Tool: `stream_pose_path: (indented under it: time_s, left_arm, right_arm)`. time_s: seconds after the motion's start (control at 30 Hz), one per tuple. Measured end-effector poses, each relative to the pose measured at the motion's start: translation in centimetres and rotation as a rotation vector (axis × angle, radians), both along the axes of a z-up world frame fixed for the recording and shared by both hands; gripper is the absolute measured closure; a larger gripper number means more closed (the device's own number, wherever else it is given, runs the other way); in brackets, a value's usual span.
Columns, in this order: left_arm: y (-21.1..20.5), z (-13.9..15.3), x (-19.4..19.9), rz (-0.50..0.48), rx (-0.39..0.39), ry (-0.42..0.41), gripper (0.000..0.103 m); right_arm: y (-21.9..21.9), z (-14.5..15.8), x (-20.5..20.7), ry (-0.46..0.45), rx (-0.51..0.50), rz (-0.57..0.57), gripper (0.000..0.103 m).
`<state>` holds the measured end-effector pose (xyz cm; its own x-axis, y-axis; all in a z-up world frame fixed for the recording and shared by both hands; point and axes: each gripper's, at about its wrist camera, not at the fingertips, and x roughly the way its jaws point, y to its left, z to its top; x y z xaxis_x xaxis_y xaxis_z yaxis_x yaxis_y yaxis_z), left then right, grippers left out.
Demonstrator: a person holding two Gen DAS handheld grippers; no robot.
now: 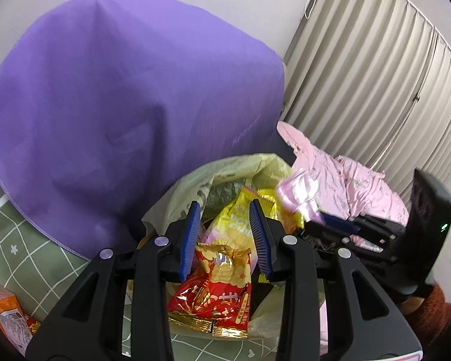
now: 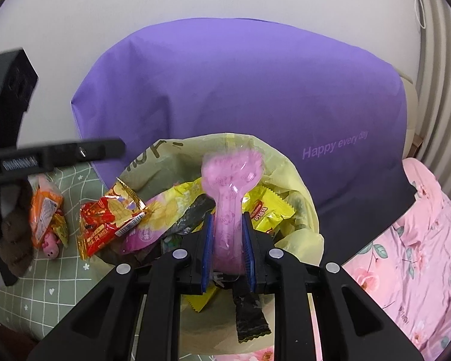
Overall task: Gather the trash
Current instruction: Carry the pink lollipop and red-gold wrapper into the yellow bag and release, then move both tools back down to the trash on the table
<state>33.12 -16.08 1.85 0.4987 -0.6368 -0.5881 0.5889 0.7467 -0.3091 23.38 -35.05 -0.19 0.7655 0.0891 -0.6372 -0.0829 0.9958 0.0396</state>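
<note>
A pale yellow trash bag [image 2: 297, 180] lies open on the green checked cloth, filled with several snack wrappers. My right gripper [image 2: 228, 219] is shut on a pink plastic blister pack [image 2: 231, 177] and holds it over the bag's mouth; the pack also shows in the left wrist view [image 1: 297, 192]. My left gripper [image 1: 225, 210] is open and empty, just above a red and gold snack wrapper [image 1: 219, 294] that hangs over the bag's near rim [image 1: 177, 192]. That red wrapper also shows in the right wrist view [image 2: 108, 222].
A large purple cloth-covered object [image 2: 240, 90] stands right behind the bag. An orange snack packet [image 2: 45, 213] and a small pink toy [image 2: 51, 246] lie on the green cloth [image 2: 60, 276] at the left. Pink floral fabric [image 2: 406, 255] lies at the right, with blinds [image 1: 375, 75] behind it.
</note>
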Motion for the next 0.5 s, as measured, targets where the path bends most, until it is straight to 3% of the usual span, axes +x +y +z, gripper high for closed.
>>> stream_pose_path:
  time_s: [0.03,0.07,0.33,0.5]
  left_arm:
    - [0.4,0.4,-0.2,0.008,-0.011,-0.007,0.071]
    - [0.9,0.8,-0.4,0.018,-0.019,-0.016,0.070]
    - [7.1,0.8,-2.8,0.172,0.000,-0.091,0.058]
    - [13.2,-1.0,-3.8,0.305,0.032,-0.073,0.057]
  right_arm:
    - [0.1,0.0,0.0,-0.001,-0.004,0.003,0.069]
    - [0.2,0.0,-0.1,-0.002,-0.002,0.009,0.066]
    - [1.6,1.2,-1.1,-0.048,-0.015,0.013,0.066]
    - [3.8,2.5,-1.4,-0.083,-0.024,0.055,0.066]
